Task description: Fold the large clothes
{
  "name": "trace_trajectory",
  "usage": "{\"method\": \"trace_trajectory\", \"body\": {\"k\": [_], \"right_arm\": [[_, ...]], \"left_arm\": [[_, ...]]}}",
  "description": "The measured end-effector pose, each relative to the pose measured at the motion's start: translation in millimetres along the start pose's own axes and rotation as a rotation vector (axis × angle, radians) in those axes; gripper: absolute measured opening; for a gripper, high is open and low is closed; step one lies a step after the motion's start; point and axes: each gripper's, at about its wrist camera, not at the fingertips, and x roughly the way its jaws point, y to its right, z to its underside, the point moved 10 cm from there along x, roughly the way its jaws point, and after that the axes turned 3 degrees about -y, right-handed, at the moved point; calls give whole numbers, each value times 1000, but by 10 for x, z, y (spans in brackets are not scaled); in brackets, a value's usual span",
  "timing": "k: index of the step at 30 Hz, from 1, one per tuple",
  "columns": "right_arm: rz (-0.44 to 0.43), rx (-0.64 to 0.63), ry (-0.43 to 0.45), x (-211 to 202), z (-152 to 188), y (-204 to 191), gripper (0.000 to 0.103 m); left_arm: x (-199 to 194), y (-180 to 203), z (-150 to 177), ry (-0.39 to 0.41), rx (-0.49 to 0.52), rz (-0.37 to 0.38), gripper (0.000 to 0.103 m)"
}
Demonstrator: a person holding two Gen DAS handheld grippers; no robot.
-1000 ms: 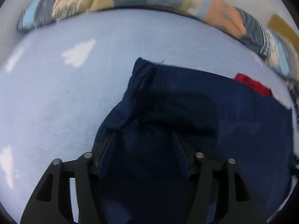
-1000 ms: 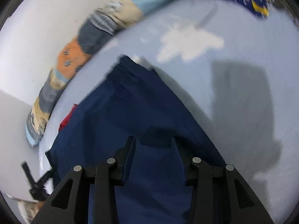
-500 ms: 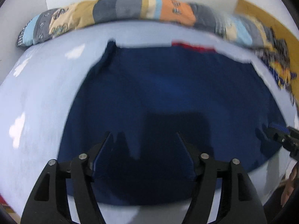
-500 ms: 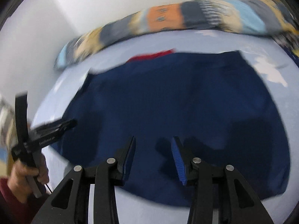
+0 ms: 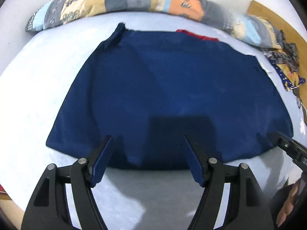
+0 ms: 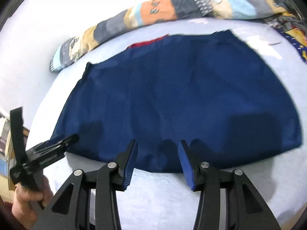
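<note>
A navy blue garment [image 5: 172,95] lies spread flat on the pale blue bed [image 5: 38,99], with a strip of red cloth [image 5: 197,35] showing at its far edge. My left gripper [image 5: 146,137] hovers over the garment's near hem. Its jaws are opening and nothing is between the blue pads. In the right wrist view the same garment [image 6: 182,88] fills the middle. My right gripper [image 6: 157,140] is over the near hem, its jaws also opening and empty. The left gripper [image 6: 65,141] shows at the garment's near left corner, held by a hand [image 6: 28,199].
A long patchwork bolster [image 5: 134,0] runs along the far side of the bed against a white wall. A blue and yellow patterned cloth [image 5: 287,72] and a brown board [image 5: 272,19] are at the right. Bare sheet [image 6: 163,201] lies between the hem and me.
Both grippers have drawn back from low over the cloth to its near hem and risen a little. Their jaws stand wider. The right view has rolled level, and the garment lies flat.
</note>
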Motion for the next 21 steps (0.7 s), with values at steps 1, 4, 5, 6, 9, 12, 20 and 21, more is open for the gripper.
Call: {"method": "trace_trajectory", "body": {"k": [1, 4, 5, 6, 9, 12, 20, 21], "right_arm": [[38, -2, 3, -14, 34, 51, 48], [90, 25, -58, 103, 128, 144, 49], [98, 35, -77, 164, 127, 144, 48], [112, 42, -101, 227, 142, 164, 48], [150, 26, -120, 305, 149, 113, 49], [100, 36, -62, 159, 71, 36, 49], [58, 99, -30, 89, -6, 54, 53], [61, 97, -31, 102, -7, 53, 53]], "left_arm": [[-12, 17, 21, 4, 8, -3, 72], [14, 60, 112, -27, 25, -16, 73], [-6, 65, 141, -30, 25, -18, 72], [-41, 82, 155, -28, 26, -15, 72], [-202, 86, 108, 15, 52, -33, 73], [-397, 41, 67, 79, 93, -40, 73], [-282, -367, -72, 90, -50, 14, 75], [-243, -411, -76, 88, -70, 10, 75]]}}
